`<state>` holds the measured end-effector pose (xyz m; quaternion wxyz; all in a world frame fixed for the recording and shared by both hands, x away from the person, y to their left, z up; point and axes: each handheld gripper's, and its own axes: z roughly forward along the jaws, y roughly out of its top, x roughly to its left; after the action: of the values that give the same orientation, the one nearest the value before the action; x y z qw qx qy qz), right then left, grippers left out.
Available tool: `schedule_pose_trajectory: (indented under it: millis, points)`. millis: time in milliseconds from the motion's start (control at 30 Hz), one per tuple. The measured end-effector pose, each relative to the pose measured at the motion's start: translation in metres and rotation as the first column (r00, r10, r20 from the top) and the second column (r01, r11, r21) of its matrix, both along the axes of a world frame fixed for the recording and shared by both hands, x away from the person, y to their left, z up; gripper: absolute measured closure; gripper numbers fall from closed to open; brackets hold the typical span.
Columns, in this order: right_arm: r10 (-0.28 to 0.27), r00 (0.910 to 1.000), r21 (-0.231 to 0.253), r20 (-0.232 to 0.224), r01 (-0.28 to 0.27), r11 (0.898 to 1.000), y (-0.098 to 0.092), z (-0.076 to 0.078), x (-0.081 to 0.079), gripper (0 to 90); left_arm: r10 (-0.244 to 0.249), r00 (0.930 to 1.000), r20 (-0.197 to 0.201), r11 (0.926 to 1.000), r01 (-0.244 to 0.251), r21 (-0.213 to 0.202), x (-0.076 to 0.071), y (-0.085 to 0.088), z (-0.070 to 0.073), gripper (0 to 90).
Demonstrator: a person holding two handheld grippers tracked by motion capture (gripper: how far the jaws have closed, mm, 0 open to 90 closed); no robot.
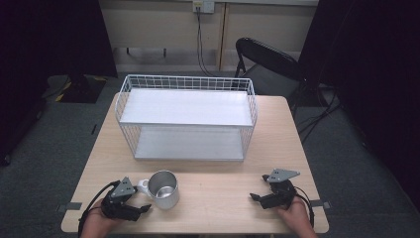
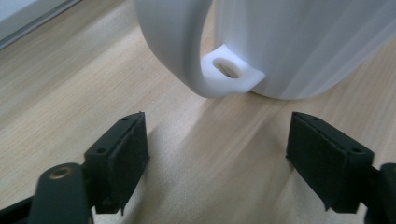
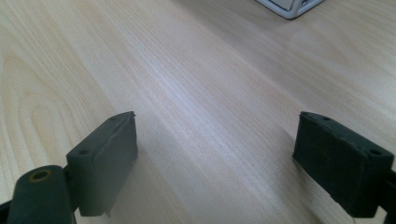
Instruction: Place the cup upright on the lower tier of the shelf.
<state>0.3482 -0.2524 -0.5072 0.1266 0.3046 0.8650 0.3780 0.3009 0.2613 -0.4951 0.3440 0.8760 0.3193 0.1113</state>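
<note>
At the worktop's [image 1: 208, 191] near left, a white mug [image 1: 163, 189] stands upright before the wire rack [image 1: 186, 117], handle [image 2: 182, 51] facing the left gripper [image 2: 217, 154], fingers apart and just short of it. Right gripper [image 3: 215, 163]: fingers apart, over bare wood.

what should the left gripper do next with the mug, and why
Probably ease the left gripper forward so its jaws straddle the handle, then close. The jaws stand open just short of the white mug, which sits upright on the table in front of the wire shelf.
</note>
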Motion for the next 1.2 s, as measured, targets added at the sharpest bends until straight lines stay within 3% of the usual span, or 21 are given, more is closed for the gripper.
schedule_pose_trajectory:
  millis: [233,567,700,1167,1200]
  points:
    - [0.0,1.0,0.0,0.0,0.0,1.0,0.0,0.0,0.0,12.7,-0.008,0.9999,-0.01,1.0,0.008,-0.002,0.001,0.002,0.007,25.5]
    - [-0.001,1.0,0.0,0.0,0.001,1.0,0.0,0.0,0.0,12.7,-0.006,0.999,0.044,0.9991,0.008,-0.041,0.004,0.01,0.024,23.7]
    - [0.0,1.0,0.0,0.0,0.0,1.0,0.0,0.0,0.0,12.7,-0.026,0.9972,0.07,0.9966,0.031,-0.076,0.008,0.008,0.032,23.6]
    - [-0.004,1.0,0.0,-0.001,0.004,1.0,0.0,0.0,-0.001,12.7,-0.061,0.995,0.079,0.9935,0.068,-0.091,0.014,0.005,0.037,27.3]
    - [-0.005,1.0,0.0,-0.001,0.005,1.0,0.0,0.0,-0.001,12.7,-0.084,0.9934,0.077,0.9927,0.09,-0.08,0.014,0.005,0.038,28.2]
